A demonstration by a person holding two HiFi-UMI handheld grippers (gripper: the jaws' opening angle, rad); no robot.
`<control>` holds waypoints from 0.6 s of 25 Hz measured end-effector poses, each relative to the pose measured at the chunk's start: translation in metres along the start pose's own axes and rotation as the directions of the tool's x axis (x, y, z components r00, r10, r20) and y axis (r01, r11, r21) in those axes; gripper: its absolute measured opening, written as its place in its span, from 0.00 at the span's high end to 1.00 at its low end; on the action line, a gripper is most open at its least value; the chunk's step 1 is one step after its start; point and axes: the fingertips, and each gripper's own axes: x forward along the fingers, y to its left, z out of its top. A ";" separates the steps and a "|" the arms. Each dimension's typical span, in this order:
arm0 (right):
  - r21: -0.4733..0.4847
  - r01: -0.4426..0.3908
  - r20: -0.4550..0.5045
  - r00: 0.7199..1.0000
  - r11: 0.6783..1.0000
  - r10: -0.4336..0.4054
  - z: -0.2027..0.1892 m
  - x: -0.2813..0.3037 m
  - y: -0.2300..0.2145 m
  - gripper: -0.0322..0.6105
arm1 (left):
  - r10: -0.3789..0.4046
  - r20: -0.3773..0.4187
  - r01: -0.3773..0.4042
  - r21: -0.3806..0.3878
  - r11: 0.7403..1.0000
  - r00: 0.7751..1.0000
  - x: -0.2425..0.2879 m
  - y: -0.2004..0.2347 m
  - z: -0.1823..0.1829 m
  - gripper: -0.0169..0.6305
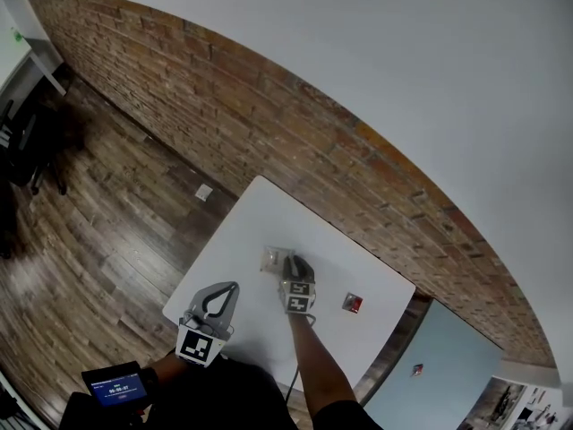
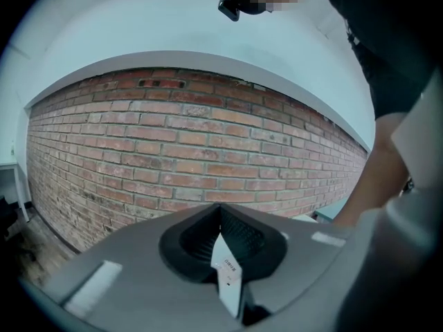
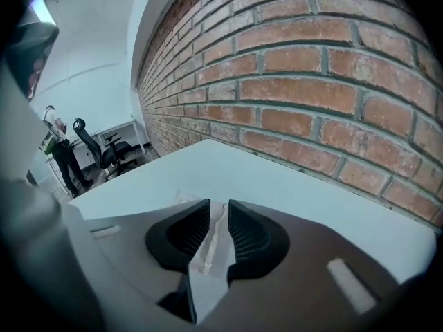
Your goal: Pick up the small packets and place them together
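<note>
On the white table lies a clear pale packet, right at the tips of my right gripper. In the right gripper view, the jaws of my right gripper stand slightly apart, low over the table. A crumpled white packet sits loose in the gap between them. A small red packet lies apart to the right. My left gripper hovers over the table's near left edge. In the left gripper view, this gripper is shut on a small white printed packet.
A brick wall runs just behind the table's far edge. Wooden floor lies to the left. Far off in the right gripper view stand office chairs and a person. My right forearm crosses the table's near edge.
</note>
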 end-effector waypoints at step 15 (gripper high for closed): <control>0.101 -0.026 -0.069 0.997 0.995 0.033 -0.021 0.012 -0.005 0.86 | 0.019 -0.022 -0.020 -0.047 0.999 1.000 -0.009 -0.003 -0.014 0.97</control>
